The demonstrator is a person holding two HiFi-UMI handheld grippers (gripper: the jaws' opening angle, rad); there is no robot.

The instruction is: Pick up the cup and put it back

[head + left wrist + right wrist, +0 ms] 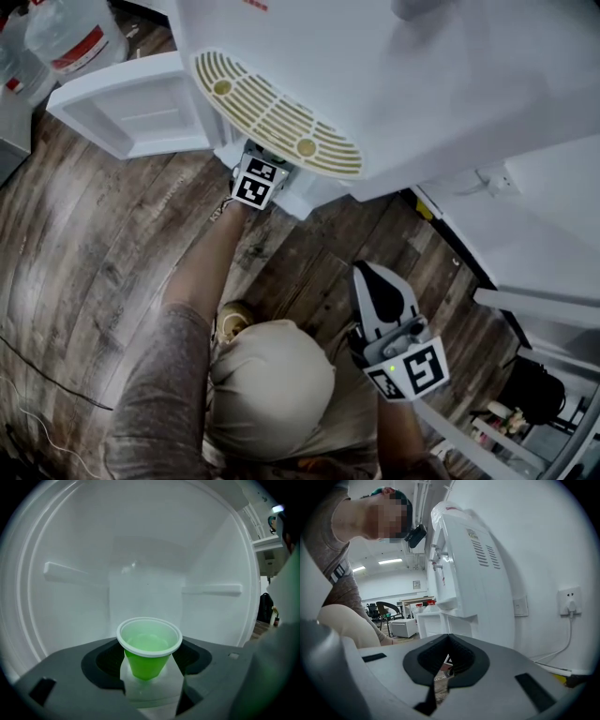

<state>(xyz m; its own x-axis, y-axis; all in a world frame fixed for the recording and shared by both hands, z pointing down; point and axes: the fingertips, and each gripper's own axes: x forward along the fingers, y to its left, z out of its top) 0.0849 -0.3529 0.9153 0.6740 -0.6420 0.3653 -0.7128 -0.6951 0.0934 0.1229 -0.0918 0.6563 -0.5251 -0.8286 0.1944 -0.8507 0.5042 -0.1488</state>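
Note:
A green plastic cup (148, 649) with a white rim stands upright between the jaws of my left gripper (150, 686), which are shut on its lower body. Both sit inside a white cabinet compartment (145, 564) with ledges on its side walls. In the head view only the left gripper's marker cube (259, 181) shows, at the foot of the white dispenser (394, 84); its jaws and the cup are hidden underneath. My right gripper (369, 274) hangs low at the right, away from the cabinet, with its black fingers together and nothing in them.
The cabinet's white door (131, 105) stands open to the left. A cream drip grille (277, 112) juts out above the left gripper. A water bottle (70, 37) stands at the top left on the wood floor (84, 253). A wall socket (570, 600) with a cable is at the right.

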